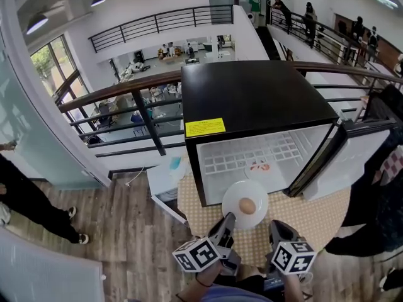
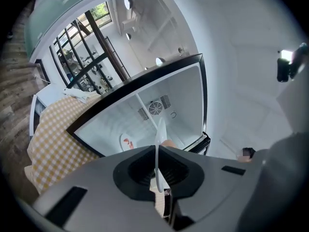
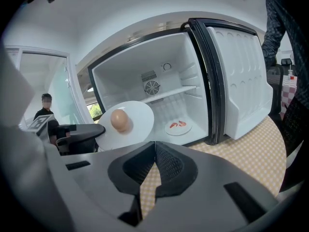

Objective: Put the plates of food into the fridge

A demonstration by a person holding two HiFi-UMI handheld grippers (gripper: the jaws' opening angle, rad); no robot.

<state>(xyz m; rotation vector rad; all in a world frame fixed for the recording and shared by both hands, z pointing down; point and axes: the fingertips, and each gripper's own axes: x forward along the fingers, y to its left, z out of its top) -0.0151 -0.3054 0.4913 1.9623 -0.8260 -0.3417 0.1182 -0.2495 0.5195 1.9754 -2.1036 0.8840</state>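
Note:
A white plate (image 1: 244, 204) with a brown egg (image 1: 247, 206) hovers just before the open black fridge (image 1: 252, 99). My left gripper (image 1: 228, 224) is shut on the plate's near rim; in the left gripper view the plate (image 2: 158, 138) shows edge-on, pinched between the jaws of the left gripper (image 2: 156, 152). My right gripper (image 1: 278, 231) sits to the right of it and is shut on nothing, its tips meeting (image 3: 154, 143). The right gripper view shows the egg plate (image 3: 135, 124) at left. A second plate (image 1: 258, 166) with red food lies on the fridge floor.
The fridge door (image 1: 352, 162) stands open to the right. The fridge rests on a round table with a yellow checked cloth (image 1: 315, 216). A wire shelf (image 3: 176, 92) crosses the fridge interior. A railing (image 1: 126, 106) runs behind, and a person's legs (image 1: 31, 203) are at left.

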